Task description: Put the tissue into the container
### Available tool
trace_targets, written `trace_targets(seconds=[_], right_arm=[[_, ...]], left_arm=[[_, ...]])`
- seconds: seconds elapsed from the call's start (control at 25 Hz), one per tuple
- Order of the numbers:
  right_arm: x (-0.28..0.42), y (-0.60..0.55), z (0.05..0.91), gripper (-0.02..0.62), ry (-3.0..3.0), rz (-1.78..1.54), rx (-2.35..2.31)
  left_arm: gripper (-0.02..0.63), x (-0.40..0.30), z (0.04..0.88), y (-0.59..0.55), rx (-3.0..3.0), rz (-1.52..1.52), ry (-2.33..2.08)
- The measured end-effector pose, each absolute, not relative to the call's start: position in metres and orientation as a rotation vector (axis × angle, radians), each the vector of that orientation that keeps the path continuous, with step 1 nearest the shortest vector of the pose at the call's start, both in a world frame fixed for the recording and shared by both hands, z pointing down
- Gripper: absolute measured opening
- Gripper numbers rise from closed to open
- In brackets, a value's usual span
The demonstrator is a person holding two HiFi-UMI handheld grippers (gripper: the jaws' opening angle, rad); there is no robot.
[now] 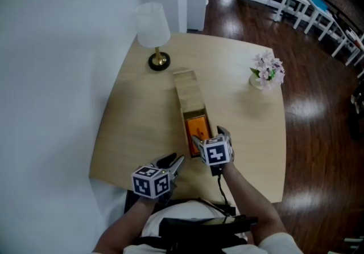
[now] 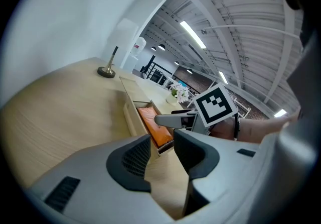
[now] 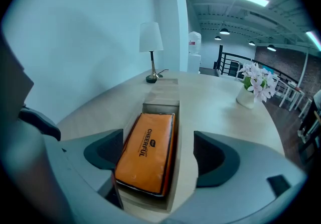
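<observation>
Tissue pack (image 3: 147,153), orange in colour, was seen lying inside the open near end of the wooden container (image 3: 161,101) on the table (image 1: 136,116). The right gripper (image 1: 209,135) was held over it with the jaws wide apart, one on each side of the pack, and nothing was clamped. The left gripper (image 1: 174,163) was held just beside it, near the table edge, its jaws also apart and empty. The pack seemed already placed, so the right gripper would best be lifted straight up, that the pack is not dragged out. Farther away, the lid (image 1: 186,85), a lamp (image 1: 153,28) and flowers (image 1: 267,70) were seen.
</observation>
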State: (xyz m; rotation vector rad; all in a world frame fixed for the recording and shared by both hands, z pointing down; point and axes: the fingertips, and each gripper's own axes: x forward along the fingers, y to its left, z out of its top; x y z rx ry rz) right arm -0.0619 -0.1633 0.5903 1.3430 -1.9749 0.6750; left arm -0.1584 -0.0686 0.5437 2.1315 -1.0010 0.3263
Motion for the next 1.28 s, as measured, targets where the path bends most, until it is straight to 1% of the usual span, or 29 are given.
trace_targets(seconds=[0.68,1.28], right_arm=[[0.012,-0.156,0.586,0.453,-1.945,0.686,1.407],[0.054,-0.150,0.585,0.449,-1.937,0.748,1.434]], left_arm=[[0.147,-0.101,0.542,-0.079,2.142,0.324,-0.959],[0.147,-0.062,0.546,-0.077,2.152,0.366,-0.920]])
